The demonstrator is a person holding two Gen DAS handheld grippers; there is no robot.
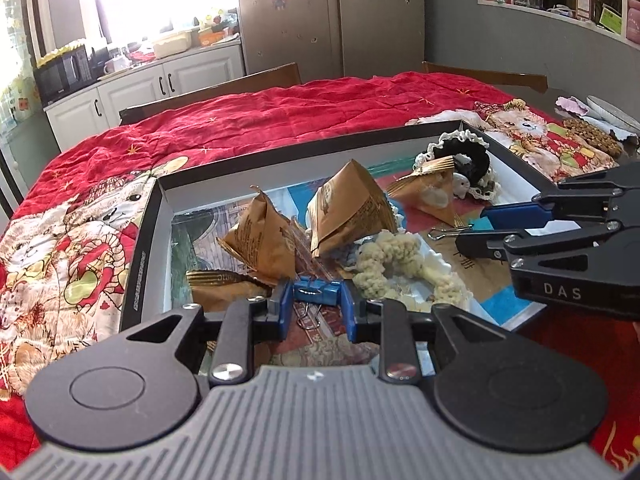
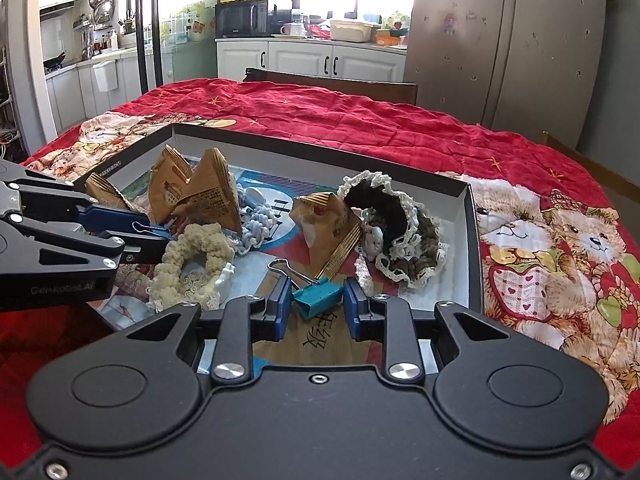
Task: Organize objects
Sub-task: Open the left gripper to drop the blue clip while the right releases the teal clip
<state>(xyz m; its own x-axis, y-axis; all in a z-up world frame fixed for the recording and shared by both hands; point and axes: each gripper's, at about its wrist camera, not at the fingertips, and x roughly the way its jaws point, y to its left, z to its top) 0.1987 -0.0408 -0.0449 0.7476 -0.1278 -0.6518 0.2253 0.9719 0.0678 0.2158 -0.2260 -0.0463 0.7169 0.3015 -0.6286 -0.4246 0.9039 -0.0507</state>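
Left wrist view: we saw left gripper (image 1: 317, 307) clamped on blue binder clip (image 1: 317, 289), lower centre, over black tray (image 1: 141, 240). Brown pyramid packets (image 1: 348, 210) mid-frame; cream scrunchie (image 1: 384, 260) right of them.

Right wrist view: right gripper (image 2: 317, 307) seemingly pinching teal binder clip (image 2: 318, 298), lower centre; contact unclear. Black lace scrunchie (image 2: 384, 216) centre right.
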